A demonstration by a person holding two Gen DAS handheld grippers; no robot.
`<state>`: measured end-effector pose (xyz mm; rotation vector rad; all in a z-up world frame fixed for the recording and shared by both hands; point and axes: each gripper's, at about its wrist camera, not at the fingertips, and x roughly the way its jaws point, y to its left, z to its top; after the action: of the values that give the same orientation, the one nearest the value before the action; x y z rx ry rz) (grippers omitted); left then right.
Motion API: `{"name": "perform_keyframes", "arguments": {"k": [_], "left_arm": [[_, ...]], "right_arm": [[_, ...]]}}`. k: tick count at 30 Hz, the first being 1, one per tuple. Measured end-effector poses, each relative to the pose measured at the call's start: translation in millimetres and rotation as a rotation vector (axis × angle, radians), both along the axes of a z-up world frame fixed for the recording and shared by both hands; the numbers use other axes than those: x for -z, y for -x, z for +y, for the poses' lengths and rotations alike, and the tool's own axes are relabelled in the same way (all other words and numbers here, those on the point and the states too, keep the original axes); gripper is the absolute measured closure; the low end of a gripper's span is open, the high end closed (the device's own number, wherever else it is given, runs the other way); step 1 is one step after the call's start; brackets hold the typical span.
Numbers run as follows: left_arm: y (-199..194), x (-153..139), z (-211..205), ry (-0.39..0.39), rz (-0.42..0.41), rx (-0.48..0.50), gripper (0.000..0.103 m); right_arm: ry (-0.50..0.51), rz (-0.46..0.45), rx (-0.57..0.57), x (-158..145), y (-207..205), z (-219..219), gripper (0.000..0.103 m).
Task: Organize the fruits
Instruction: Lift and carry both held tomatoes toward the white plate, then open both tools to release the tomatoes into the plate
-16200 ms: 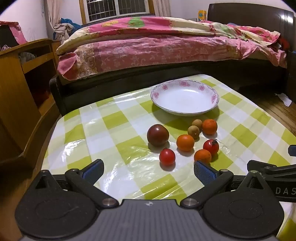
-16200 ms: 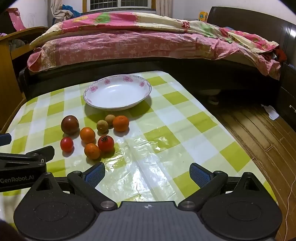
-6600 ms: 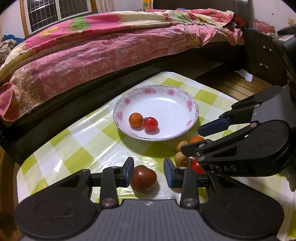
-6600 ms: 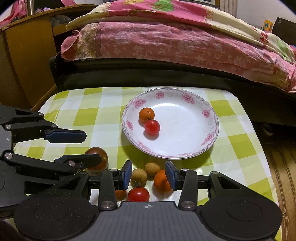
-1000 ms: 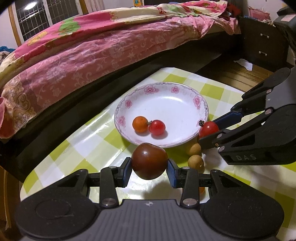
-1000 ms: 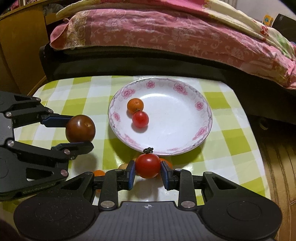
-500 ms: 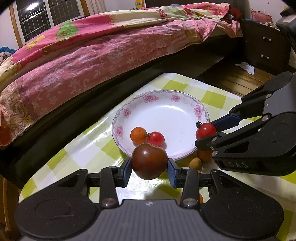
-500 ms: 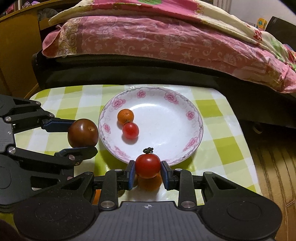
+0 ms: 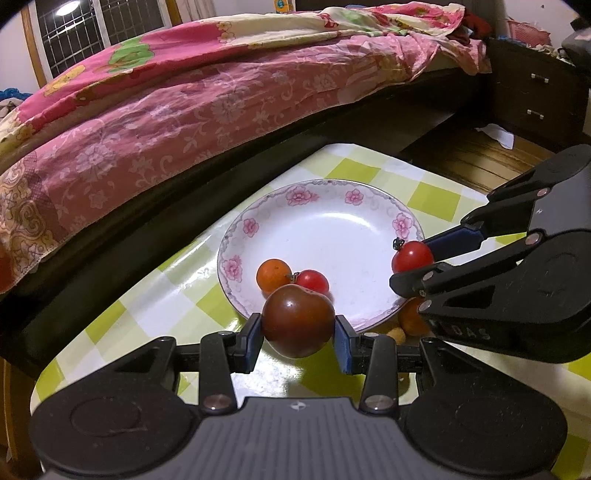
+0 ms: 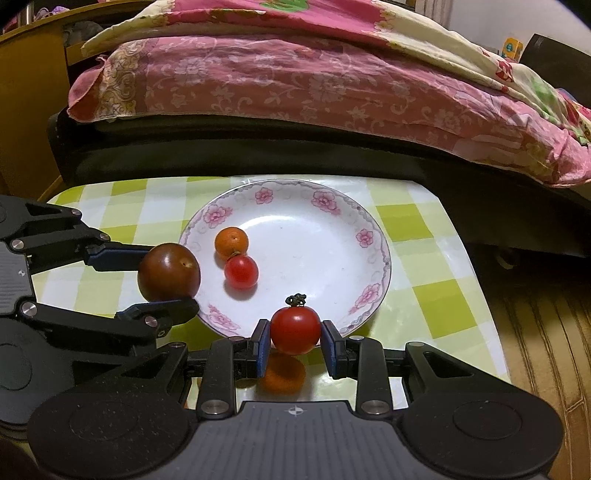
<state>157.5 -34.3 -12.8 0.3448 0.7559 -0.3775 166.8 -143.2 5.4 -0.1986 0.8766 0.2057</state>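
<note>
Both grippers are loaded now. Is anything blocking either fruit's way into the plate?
Nothing visible blocks either. The left gripper holds the dark tomato at the plate rim; the small orange and cherry tomato lie just beyond. The right gripper's red tomato faces bare plate.

Home bedroom. Bed (image 9: 221, 92) with pink floral quilt (image 10: 295, 81) right behind surface (image 10: 424, 258) under green-check plastic cloth. Barred window (image 9: 92, 33), dark drawer cabinet (image 9: 535, 96), wood floor (image 10: 546, 350), wooden shelf unit (image 10: 29, 92).
</note>
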Motion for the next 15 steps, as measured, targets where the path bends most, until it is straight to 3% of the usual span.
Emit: {"name": "perform_keyframes", "arguments": {"k": [15], "left_arm": [[-5.9,5.9,3.2,0.009,0.004,-0.007,0.056]], "right_arm": [[-0.027,-0.002,0.009,4.9,-7.7,-4.6,0.077]]}}
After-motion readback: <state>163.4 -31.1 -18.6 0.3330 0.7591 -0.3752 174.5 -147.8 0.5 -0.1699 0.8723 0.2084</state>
